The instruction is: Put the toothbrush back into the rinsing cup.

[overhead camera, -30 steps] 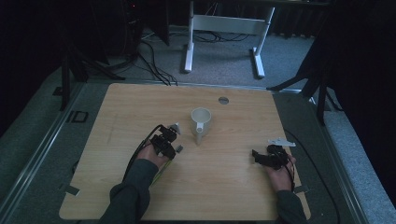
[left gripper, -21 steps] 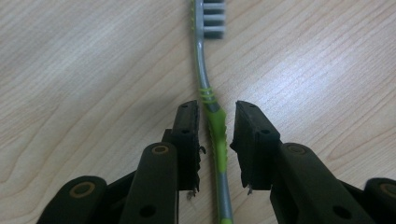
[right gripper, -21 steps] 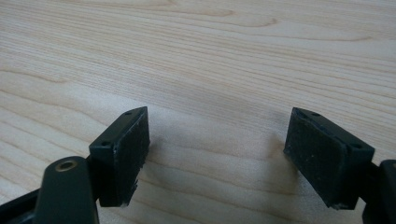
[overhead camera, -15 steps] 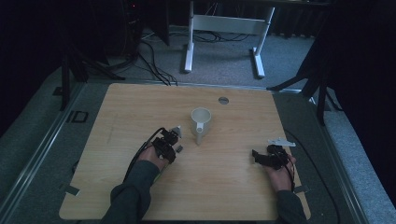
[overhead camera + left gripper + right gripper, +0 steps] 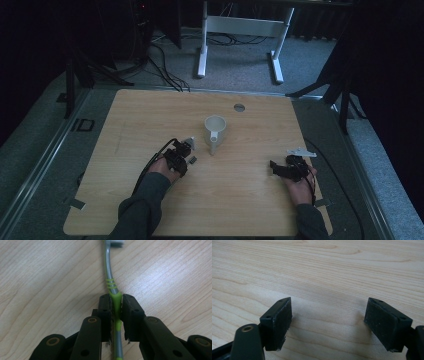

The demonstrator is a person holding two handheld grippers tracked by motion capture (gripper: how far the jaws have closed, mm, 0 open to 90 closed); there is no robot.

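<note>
A toothbrush (image 5: 111,285) is lying flat on the wooden desk (image 5: 150,115), its green-and-grey handle running straight between the left tongs (image 5: 116,308). Their jaws have just been closing and are now pressing on the handle, bristle end pointing away. The right tongs (image 5: 328,322) are resting wide open, holding nothing, well apart from the toothbrush.

The high view is dim, with dark surroundings beyond the table (image 5: 150,115). Both gripper views are brightly and evenly lit. Shadows are soft; focus is sharp.
</note>
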